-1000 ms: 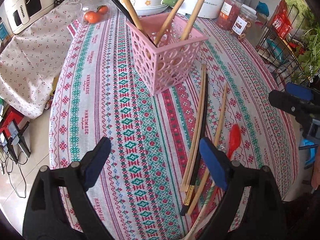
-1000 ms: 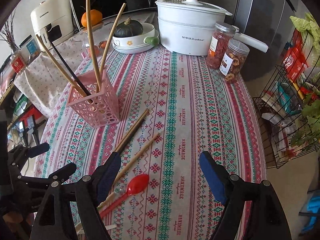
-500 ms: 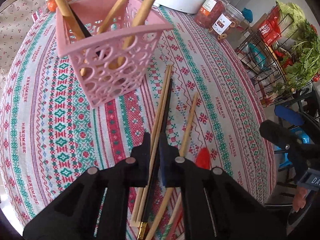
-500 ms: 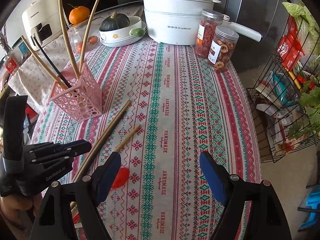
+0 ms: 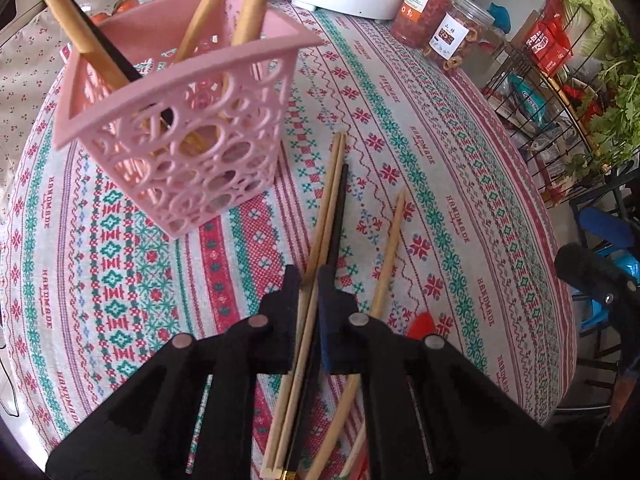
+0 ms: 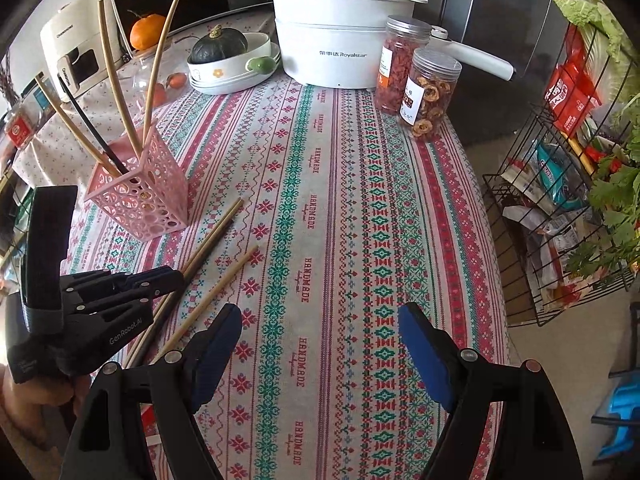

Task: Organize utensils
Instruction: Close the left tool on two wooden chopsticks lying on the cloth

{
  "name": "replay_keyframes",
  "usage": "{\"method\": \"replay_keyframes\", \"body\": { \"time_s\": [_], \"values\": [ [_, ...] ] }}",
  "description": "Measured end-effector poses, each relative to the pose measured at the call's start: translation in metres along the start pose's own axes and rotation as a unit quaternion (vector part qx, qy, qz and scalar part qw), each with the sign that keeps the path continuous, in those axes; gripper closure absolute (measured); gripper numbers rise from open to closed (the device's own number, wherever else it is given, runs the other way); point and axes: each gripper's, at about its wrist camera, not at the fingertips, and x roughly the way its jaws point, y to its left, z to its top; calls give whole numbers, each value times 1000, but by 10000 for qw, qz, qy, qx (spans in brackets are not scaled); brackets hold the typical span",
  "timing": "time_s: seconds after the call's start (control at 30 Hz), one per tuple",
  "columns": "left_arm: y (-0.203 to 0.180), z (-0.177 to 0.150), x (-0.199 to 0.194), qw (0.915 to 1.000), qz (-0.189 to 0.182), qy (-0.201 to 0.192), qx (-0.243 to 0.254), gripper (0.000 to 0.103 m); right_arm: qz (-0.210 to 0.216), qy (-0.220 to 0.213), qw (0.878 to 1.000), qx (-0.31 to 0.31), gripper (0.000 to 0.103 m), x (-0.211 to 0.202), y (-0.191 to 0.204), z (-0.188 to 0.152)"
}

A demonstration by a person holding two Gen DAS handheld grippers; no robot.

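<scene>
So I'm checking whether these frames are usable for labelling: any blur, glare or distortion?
Left wrist view: sharp on the pink basket, strong fisheye bending of the tablecloth stripes, dark vignette corners. Right wrist view: also sharp, even daylight, mild sheen on the white pot, no motion blur.

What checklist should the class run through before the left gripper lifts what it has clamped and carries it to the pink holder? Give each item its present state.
1. Left gripper closed on the chopsticks: ok, jaws pinched around the bundle.
2. Only a matching pair caught: not ok, the black chopstick lies between the jaws with the two wooden ones.
3. Pink holder upright with room: ok, four sticks inside, space left.
4. Right gripper clear of the lift path: ok, open and empty over bare cloth.
5. Single wooden chopstick free of the grip: ok, it lies apart.
6. Red spoon clear: cannot tell, mostly hidden.
</scene>
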Motion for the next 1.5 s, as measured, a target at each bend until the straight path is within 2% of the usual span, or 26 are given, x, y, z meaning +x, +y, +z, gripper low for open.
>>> {"method": "replay_keyframes", "body": {
  "time_s": [0.13, 0.17, 0.37, 0.43, 0.5, 0.53, 0.6, 0.63, 0.67, 0.8, 0.83, 0.87, 0.9, 0.97, 1.03, 1.27, 1.33, 1.5],
  "values": [
    [5, -5, -3, 9999, 53, 133, -77, 97, -4, 61, 10000, 40, 21, 3, 1, 1],
    [7, -8, -6, 9998, 80, 168, -80, 102, 11, 80, 10000, 57, 21, 4, 2, 1],
    [32, -30, -17, 9981, 180, 555, -194, 102, 87, 138, 9999, -16, 21, 9, 17, 6],
    [40, -33, -24, 9982, 132, 535, -219, 102, 102, 175, 9998, -57, 21, 12, 23, 7],
    [45, -33, -34, 9993, -33, 303, -209, 102, 130, 210, 9997, -93, 21, 14, 28, 9],
    [46, -31, -39, 9995, -126, 185, -205, 99, 135, 218, 9996, -118, 21, 14, 31, 9],
    [46, -26, -44, 9993, -307, -18, -224, 78, 119, 207, 9996, -177, 21, 14, 35, 8],
    [44, -23, -45, 9991, -347, -134, -225, 59, 103, 199, 9995, -200, 21, 14, 36, 8],
    [40, -21, -45, 9989, -358, -238, -196, 52, 89, 195, 9995, -213, 21, 14, 37, 8],
    [23, -8, -30, 9989, -279, -361, -69, 52, 46, 246, 9995, -190, 21, 17, 32, 4],
    [22, -5, -26, 9990, -268, -348, -82, 56, 28, 266, 9995, -171, 21, 17, 29, 3],
    [20, -2, -20, 9991, -259, -328, -99, 68, 8, 288, 9995, -152, 21, 18, 26, 2],
    [18, -1, -17, 9992, -254, -300, -109, 71, -11, 310, 9994, -134, 21, 19, 23, 1],
    [16, 1, -10, 9993, -245, -267, -86, 84, -38, 336, 9994, -79, 21, 20, 17, 1],
    [12, 3, -4, 9995, -217, -223, -7, 87, -25, 343, 9994, -18, 21, 20, 12, 1],
    [3, 4, 4, 9991, 110, -290, 300, 87, 3, 379, 9993, -18, 21, 22, 13, 3],
    [-1, 3, 5, 9983, 317, -255, 429, 95, 17, 431, 9991, -29, 21, 26, 16, 3],
    [10, -6, -3, 9989, 321, -46, 350, 96, 21, 613, 9981, 53, 21, 40, 24, 5]
  ]
}}
